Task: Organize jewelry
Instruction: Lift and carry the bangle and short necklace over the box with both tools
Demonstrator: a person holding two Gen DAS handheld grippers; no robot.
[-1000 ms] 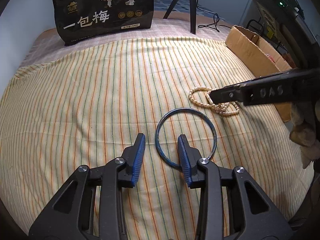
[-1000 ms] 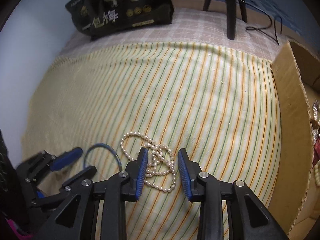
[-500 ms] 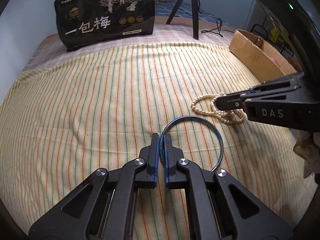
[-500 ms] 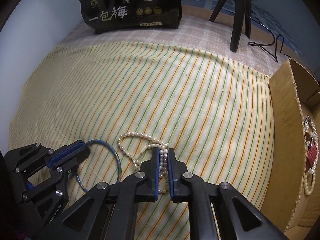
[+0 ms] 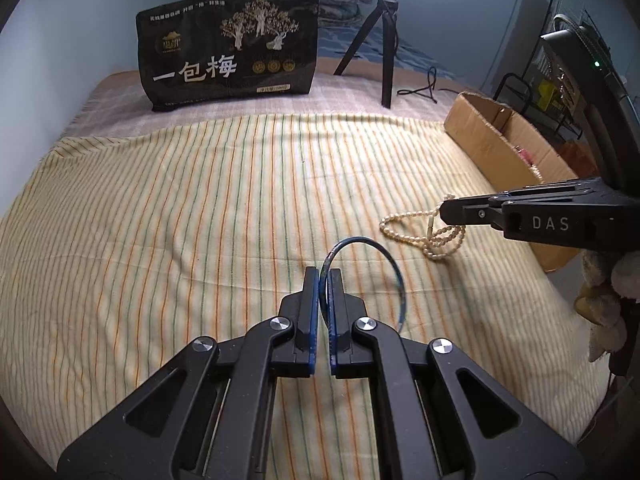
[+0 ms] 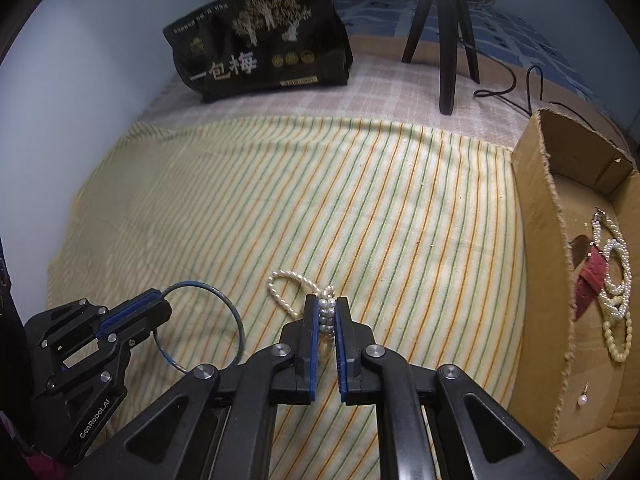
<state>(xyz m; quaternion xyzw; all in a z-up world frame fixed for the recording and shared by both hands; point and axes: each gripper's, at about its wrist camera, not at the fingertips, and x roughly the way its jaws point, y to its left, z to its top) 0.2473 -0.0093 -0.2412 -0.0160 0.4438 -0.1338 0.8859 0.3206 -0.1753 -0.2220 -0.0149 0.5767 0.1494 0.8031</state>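
Note:
My left gripper (image 5: 325, 276) is shut on the rim of a thin blue bangle (image 5: 394, 264) and holds it tilted up off the striped cloth; the bangle also shows in the right wrist view (image 6: 236, 312). My right gripper (image 6: 325, 304) is shut on a pearl necklace (image 6: 280, 288), whose loops hang from the pads down to the cloth. In the left wrist view the necklace (image 5: 412, 236) dangles from the right gripper (image 5: 444, 210) at the right. A cardboard box (image 6: 544, 216) at the right holds other pearl strands (image 6: 616, 280) and a red piece (image 6: 588, 276).
A yellow striped cloth (image 5: 180, 220) covers the surface. A black printed bag (image 5: 228, 48) stands at the back. A black tripod (image 5: 384, 52) and a cable (image 6: 512, 88) stand behind the cloth. The cardboard box (image 5: 492, 140) lies along the right edge.
Both grippers closed, the left on the bangle, the right on the necklace. Both have since lifted their pieces partly off the cloth.

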